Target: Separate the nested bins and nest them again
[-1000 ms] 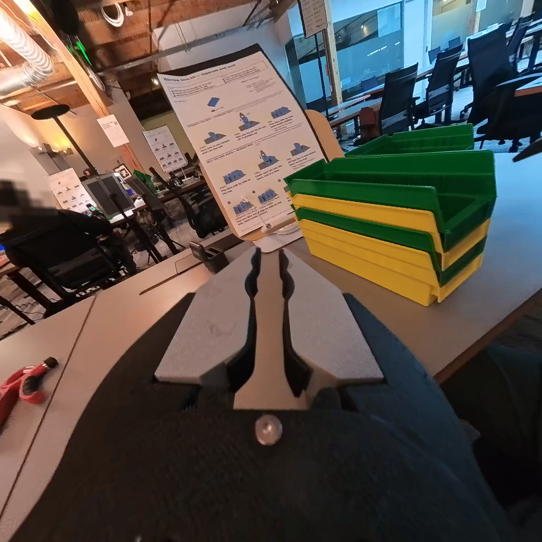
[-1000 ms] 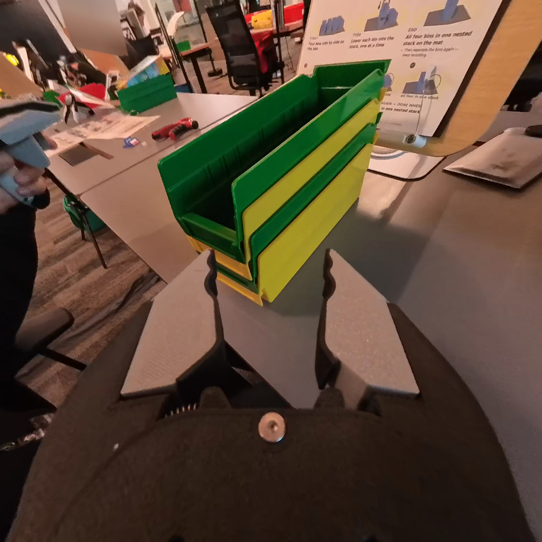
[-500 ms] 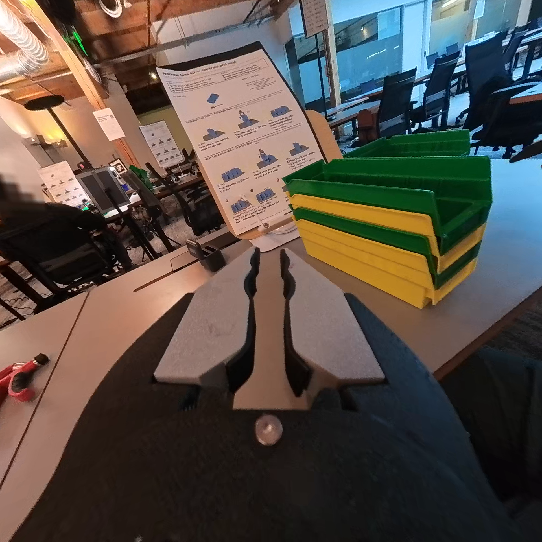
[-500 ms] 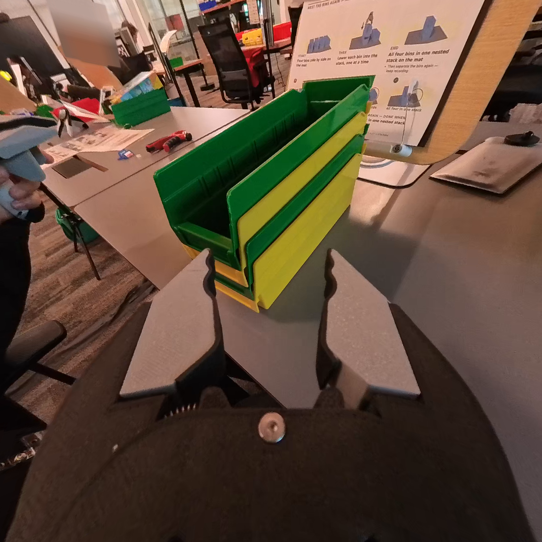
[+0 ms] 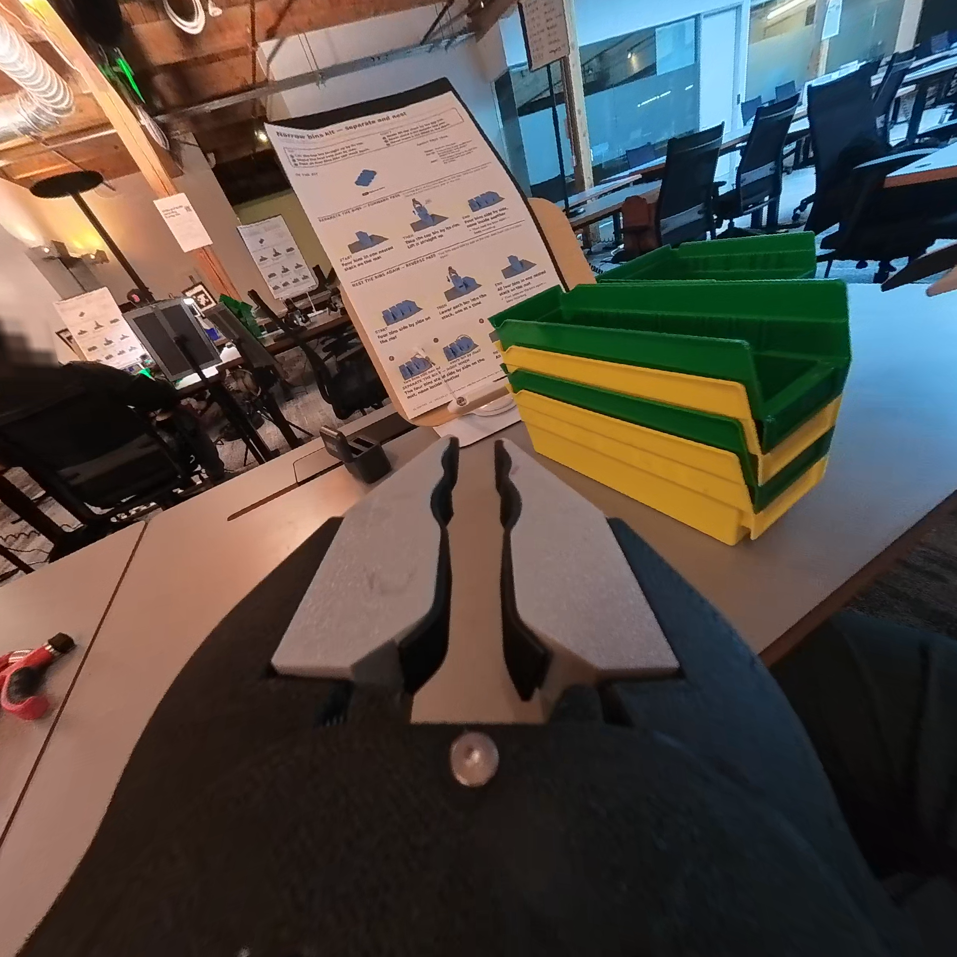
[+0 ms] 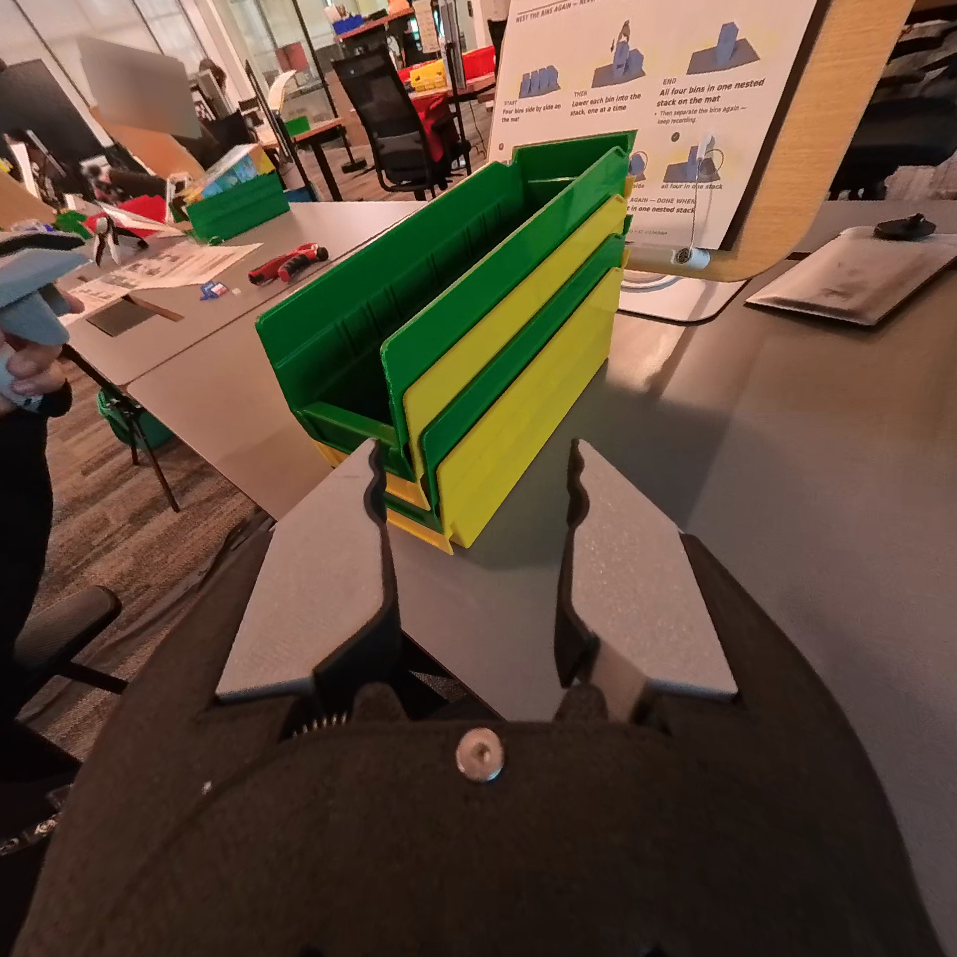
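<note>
A stack of four nested bins (image 5: 673, 409) stands on the grey table (image 5: 233, 549), green on top, then yellow, green and yellow. It also shows in the right wrist view (image 6: 481, 331), seen end-on. My right gripper (image 6: 474, 455) is open and empty, low over the table just in front of the stack's near end. My left gripper (image 5: 474, 450) is empty, its jaws nearly together with a narrow slit, to the left of the stack and apart from it. It shows far left in the right wrist view (image 6: 31, 290), held by a hand.
An instruction board (image 5: 414, 259) stands behind the stack. Another green bin (image 5: 725, 259) lies behind the stack. A small black box (image 5: 365, 458) sits by the board. A red tool (image 6: 287, 261) lies on the neighbouring table. A dark flat pad (image 6: 849, 279) lies at right.
Both views have drifted slightly; the right gripper has tilted a little and stays in front of the stack. The bins have not moved. Neither gripper's jaws have changed.
</note>
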A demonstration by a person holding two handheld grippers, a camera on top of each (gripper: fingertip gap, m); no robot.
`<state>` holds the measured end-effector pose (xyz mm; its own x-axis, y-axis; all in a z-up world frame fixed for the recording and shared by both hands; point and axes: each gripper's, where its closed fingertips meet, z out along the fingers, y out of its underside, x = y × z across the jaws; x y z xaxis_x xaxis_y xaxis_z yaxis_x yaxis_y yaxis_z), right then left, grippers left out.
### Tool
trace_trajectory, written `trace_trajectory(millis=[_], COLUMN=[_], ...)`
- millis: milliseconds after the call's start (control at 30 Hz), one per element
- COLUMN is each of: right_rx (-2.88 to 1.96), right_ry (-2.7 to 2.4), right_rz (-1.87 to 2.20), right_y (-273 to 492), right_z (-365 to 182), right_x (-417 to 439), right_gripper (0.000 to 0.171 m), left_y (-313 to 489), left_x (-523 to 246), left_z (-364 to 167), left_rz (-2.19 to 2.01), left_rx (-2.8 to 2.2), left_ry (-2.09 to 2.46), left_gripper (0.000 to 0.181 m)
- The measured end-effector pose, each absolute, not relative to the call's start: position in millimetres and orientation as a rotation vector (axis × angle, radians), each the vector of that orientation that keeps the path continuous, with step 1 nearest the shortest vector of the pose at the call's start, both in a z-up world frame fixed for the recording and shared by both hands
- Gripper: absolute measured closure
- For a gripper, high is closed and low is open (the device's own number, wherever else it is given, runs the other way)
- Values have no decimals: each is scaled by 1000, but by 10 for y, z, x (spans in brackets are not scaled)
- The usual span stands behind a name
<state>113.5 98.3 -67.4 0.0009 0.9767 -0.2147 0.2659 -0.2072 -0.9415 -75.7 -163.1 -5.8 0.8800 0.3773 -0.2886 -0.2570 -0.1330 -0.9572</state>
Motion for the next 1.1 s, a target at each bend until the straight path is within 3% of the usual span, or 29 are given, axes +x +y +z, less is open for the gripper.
trace_trajectory(millis=[33, 200, 467, 967, 1100], right_rx=[-1560, -1569, -1492, -1473, -1485], right_ry=[-1314, -1300, -1314, -1269, -1235], right_rz=[1250, 1244, 1391, 1381, 1383], right_y=[990, 1023, 896, 962, 988], right_z=[-674, -680, -534, -462, -445], right_x=[1134, 1139, 1188, 1236, 1232], right_gripper=[103, 106, 83, 78, 69], left_y=[-1626, -1615, -1628, -1621, -1617], left_x=[-748, -749, -750, -747, -748], left_z=[-60, -82, -70, -75, -80], left_rz=[547, 548, 552, 549, 549], left_rx=[-1617, -1626, -1622, -1621, -1622], left_ry=[-91, -87, -88, -84, -83], left_gripper=[170, 170, 170, 170, 170])
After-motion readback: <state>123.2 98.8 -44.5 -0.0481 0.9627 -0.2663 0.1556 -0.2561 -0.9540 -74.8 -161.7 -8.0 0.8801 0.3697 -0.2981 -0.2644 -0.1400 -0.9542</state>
